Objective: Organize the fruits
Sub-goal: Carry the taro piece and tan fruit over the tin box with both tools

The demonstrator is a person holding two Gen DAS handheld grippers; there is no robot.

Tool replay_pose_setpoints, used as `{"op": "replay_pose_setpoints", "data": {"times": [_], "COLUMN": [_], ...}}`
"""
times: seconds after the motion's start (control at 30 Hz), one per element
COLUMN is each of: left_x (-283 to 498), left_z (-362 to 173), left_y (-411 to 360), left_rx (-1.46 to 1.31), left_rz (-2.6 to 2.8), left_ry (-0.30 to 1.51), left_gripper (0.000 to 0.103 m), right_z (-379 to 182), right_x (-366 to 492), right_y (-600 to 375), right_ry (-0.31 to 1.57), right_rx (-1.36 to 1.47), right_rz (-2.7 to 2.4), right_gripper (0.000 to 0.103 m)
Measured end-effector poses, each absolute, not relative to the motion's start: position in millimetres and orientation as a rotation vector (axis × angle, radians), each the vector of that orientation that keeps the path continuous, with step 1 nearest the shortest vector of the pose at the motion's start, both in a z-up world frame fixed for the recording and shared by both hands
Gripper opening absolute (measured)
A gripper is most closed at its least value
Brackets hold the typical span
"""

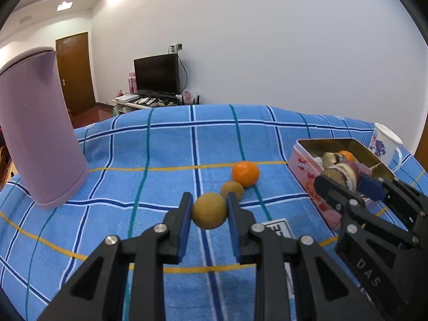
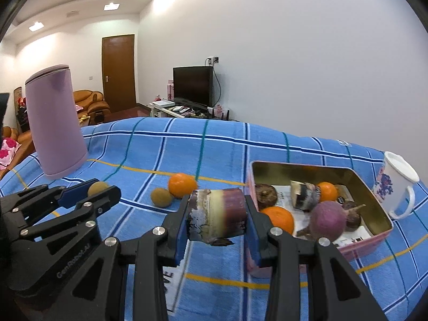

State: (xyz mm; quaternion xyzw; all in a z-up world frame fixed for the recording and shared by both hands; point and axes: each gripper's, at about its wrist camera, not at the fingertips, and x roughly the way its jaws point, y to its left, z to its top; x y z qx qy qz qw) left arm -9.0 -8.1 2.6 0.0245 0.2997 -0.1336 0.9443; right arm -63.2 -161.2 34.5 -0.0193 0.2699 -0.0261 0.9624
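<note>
Blue pads of the left hand-held gripper are clamping a round brown fruit, holding it above the checked cloth. The right hand-held gripper is gripping a purple-and-cream cane piece just left of the tin, its long axis lying crosswise between the pads, cut ends facing them. On the cloth, another brown fruit is touching an orange, between the two grippers. Inside the tin are lying two oranges, a purple round fruit, a second cane piece and dark round ones. A mug is standing right of the tin; a lilac kettle is standing well apart at far left.
</note>
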Motion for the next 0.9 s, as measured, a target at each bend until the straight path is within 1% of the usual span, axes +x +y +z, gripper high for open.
{"op": "replay_pose_setpoints", "data": {"times": [0.63,0.9], "left_x": [-19,-16], "left_z": [20,24], "left_y": [-80,-110], "left_rx": [0.051,0.05], "left_rz": [-0.36,-0.403], "left_ry": [0.578,0.57], "left_gripper": [0.027,0.027], "right_z": [41,40], "right_x": [-75,-68], "right_y": [-235,-271], "right_ry": [0.558,0.582], "right_rx": [0.014,-0.043], "right_rz": [-0.164,-0.241], "right_gripper": [0.039,0.039]}}
